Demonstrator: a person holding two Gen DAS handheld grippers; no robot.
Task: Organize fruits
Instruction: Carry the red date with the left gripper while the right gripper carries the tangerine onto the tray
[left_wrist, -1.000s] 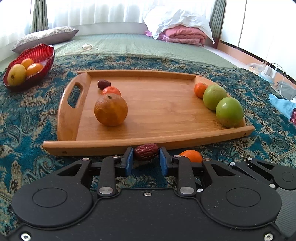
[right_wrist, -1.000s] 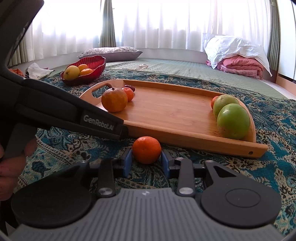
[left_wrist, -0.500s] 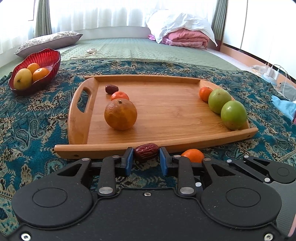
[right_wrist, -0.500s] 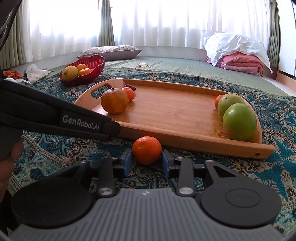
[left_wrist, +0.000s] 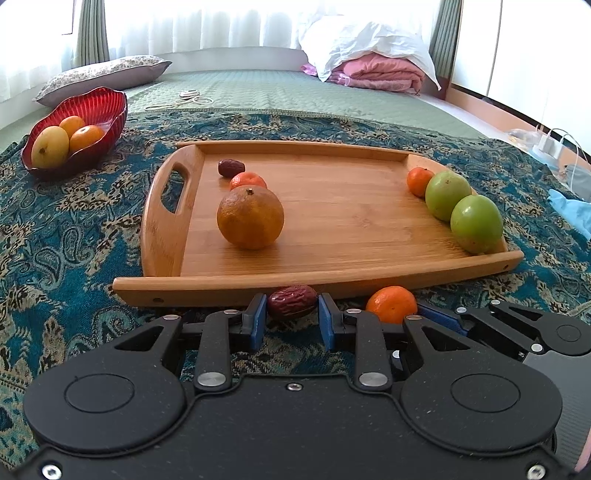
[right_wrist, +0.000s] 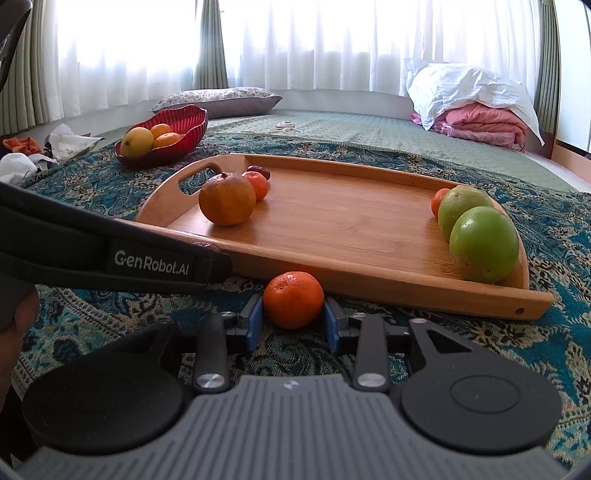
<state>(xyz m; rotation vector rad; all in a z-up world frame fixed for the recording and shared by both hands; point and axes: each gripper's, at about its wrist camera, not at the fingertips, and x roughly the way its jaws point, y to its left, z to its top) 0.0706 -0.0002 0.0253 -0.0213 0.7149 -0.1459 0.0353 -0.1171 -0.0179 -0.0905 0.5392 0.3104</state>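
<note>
My left gripper is shut on a wrinkled red date, held just before the near rim of the wooden tray. My right gripper is shut on a small mandarin, also in front of that rim; the same mandarin shows at the right in the left wrist view. On the tray lie a large orange, a small mandarin and a date at the left, and two green apples with a mandarin at the right.
A red bowl with a mango and oranges stands at the far left on the patterned blue cloth. The left gripper's black body crosses the right wrist view. Folded bedding and a pillow lie beyond.
The left wrist view has swung, so the tray sits further right in it. Both grippers still hold their fruit by the tray's near rim.
</note>
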